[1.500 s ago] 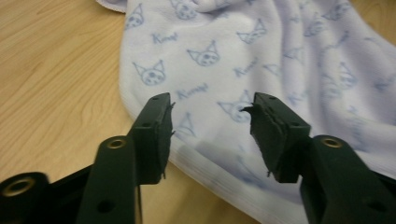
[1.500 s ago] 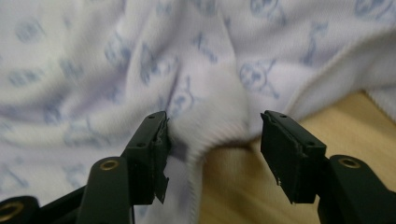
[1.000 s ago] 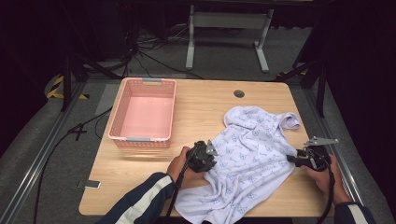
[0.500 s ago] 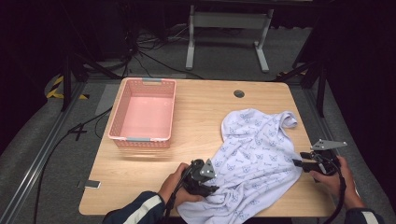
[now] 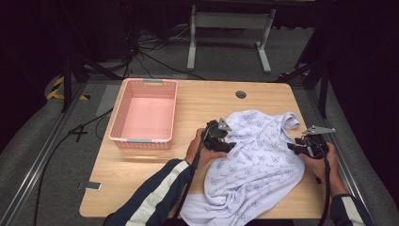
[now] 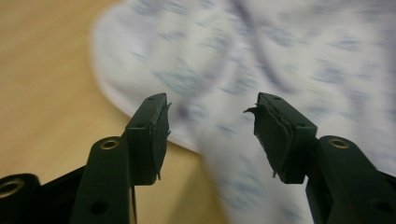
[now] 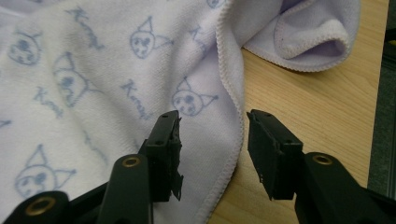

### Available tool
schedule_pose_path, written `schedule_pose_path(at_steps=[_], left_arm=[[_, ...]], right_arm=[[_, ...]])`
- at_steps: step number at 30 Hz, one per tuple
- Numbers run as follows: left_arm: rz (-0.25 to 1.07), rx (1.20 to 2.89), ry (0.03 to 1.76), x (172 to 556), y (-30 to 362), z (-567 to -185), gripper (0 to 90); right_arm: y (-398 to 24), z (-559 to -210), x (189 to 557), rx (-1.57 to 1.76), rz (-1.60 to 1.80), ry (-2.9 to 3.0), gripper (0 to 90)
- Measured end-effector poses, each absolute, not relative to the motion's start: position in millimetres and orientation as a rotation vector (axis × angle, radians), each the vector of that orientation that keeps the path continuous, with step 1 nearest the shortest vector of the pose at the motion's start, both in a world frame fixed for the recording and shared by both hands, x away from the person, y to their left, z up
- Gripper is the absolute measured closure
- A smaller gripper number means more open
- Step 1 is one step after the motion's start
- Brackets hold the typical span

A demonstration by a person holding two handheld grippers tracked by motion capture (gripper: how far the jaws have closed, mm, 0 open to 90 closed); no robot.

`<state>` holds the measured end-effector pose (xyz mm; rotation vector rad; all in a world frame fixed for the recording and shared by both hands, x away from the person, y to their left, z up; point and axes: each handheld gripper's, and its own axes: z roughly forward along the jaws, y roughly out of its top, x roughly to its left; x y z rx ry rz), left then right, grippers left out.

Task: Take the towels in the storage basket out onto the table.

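A pale wooden counter [image 5: 141,188] carries a crumpled white towel with blue cartoon prints [image 5: 256,165] on its right half and an empty pink plastic basket [image 5: 145,115] on its left. The left claw [image 5: 229,146], jaws just opened and holding nothing, hovers at the towel's left edge. The right claw [image 5: 291,147], jaws just narrowing but still gripping nothing, straddles the towel's stitched right hem.

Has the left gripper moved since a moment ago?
Yes. The left gripper has gone up the table, nearer the pink basket, over the towel's left edge; its jaws have just been opening, nothing between them.
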<state>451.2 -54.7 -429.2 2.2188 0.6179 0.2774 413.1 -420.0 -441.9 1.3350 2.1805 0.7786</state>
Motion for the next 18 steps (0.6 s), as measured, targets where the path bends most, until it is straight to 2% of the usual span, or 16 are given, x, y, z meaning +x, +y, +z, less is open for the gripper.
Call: schedule_pose_path(at_steps=[1,6,8,9,12,13,18], left_arm=[[0.272,2.184,0.671,467.1,-59.7,-431.3,48.8],[0.335,2.234,0.735,486.9,-69.8,-442.8,49.7],[0.370,2.257,0.756,492.8,-74.0,-452.6,52.3],[0.324,2.269,0.754,495.9,-74.7,-459.3,55.9],[0.273,2.279,0.720,496.0,-72.6,-458.5,74.7],[0.259,2.326,0.671,491.3,-72.6,-456.0,83.2],[0.347,2.425,0.564,458.8,-63.7,-449.9,86.4]], right_arm=[[-420.4,-443.6,414.1,1.349,0.772,2.181,57.6],[-423.1,-447.2,414.9,1.359,0.778,2.193,61.4],[-423.8,-447.8,414.4,1.362,0.804,2.205,65.6],[-422.9,-447.7,413.9,1.357,0.800,2.206,68.7],[-422.4,-447.7,413.1,1.338,0.801,2.221,72.6],[-421.9,-447.0,411.1,1.335,0.801,2.231,79.1],[-424.1,-443.5,396.6,1.280,0.780,2.277,84.8]])
